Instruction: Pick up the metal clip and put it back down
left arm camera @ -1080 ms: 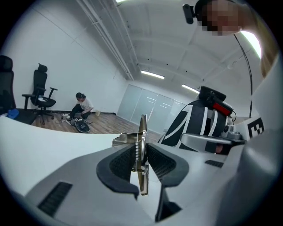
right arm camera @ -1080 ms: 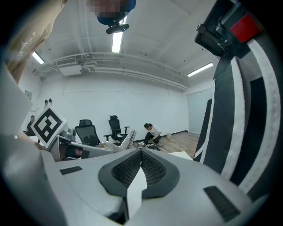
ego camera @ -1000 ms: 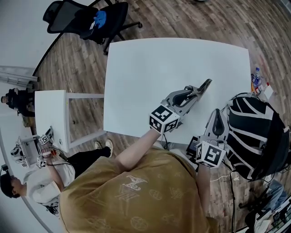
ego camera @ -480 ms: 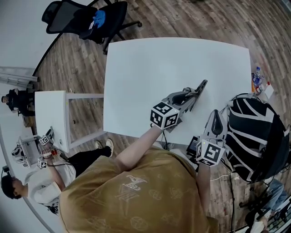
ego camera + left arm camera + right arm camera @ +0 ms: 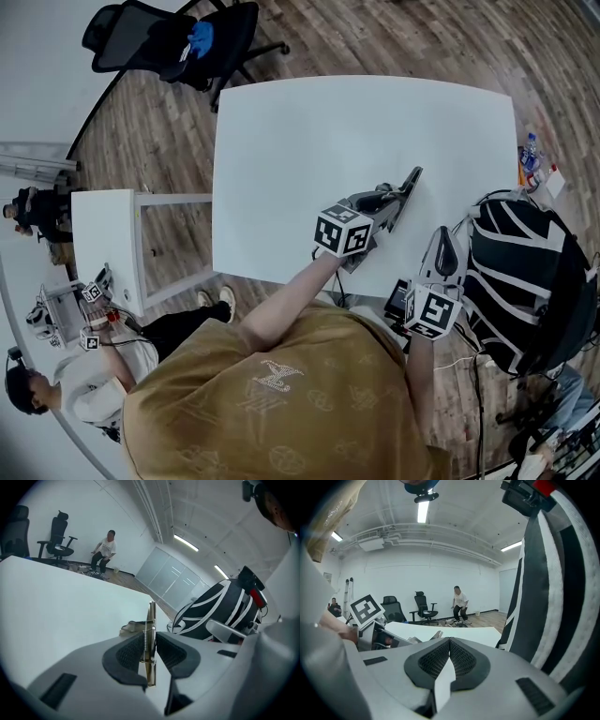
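Note:
A thin metal clip [image 5: 151,620] stands edge-on between the dark ribbed pads [image 5: 129,654] of my left gripper [image 5: 150,651], which is shut on it. In the head view the left gripper [image 5: 397,200] hovers low over the white table [image 5: 319,131] near its front right corner, and the clip [image 5: 412,178] sticks out past the fingertips. My right gripper [image 5: 447,236] hangs off the table's near right edge, beside the backpack. Its pads [image 5: 433,660] meet with nothing between them.
A black and white striped backpack [image 5: 530,272] sits right of the table, close to the right gripper. A black office chair [image 5: 173,42] stands at the far left. A small white side table [image 5: 103,234] and a seated person [image 5: 89,384] are at the left.
The left gripper has sunk toward the table with the clip still in it, and its marker cube has rolled. The right gripper has dropped a little.

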`<state>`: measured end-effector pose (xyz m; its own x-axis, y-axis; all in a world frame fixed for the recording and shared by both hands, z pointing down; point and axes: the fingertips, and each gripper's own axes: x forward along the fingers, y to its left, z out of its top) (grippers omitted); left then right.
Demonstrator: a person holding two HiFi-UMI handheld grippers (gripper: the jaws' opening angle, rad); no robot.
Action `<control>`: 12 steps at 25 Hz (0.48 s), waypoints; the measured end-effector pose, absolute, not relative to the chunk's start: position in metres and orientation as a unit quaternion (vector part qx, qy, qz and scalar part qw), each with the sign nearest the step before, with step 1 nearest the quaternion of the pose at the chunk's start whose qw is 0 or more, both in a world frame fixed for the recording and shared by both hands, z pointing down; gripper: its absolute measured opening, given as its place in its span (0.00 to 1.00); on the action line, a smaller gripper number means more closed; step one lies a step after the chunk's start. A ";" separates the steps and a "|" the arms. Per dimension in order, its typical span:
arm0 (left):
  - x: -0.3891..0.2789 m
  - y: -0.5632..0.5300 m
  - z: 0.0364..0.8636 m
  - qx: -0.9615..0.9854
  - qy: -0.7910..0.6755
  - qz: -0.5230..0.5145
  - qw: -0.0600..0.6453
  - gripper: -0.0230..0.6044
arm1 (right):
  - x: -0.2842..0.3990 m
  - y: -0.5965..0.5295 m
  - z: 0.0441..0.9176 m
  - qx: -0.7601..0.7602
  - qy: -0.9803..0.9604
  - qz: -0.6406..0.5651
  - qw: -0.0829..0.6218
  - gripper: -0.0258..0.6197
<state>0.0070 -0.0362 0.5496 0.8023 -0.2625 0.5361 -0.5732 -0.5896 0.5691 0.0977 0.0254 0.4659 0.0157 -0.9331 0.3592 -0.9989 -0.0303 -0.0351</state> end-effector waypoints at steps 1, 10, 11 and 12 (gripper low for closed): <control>0.007 -0.036 0.551 0.866 -0.241 0.205 0.386 0.19 | 0.098 0.026 0.469 0.704 -0.685 0.146 0.117 0.05; 0.004 -0.028 0.576 0.850 -0.230 0.244 0.407 0.19 | 0.104 0.034 0.507 0.697 -0.676 0.189 0.142 0.05; 0.003 -0.027 0.579 0.846 -0.228 0.247 0.414 0.19 | 0.104 0.034 0.509 0.697 -0.676 0.191 0.144 0.05; 0.002 -0.026 0.582 0.843 -0.227 0.249 0.420 0.19 | 0.103 0.035 0.511 0.695 -0.677 0.193 0.146 0.05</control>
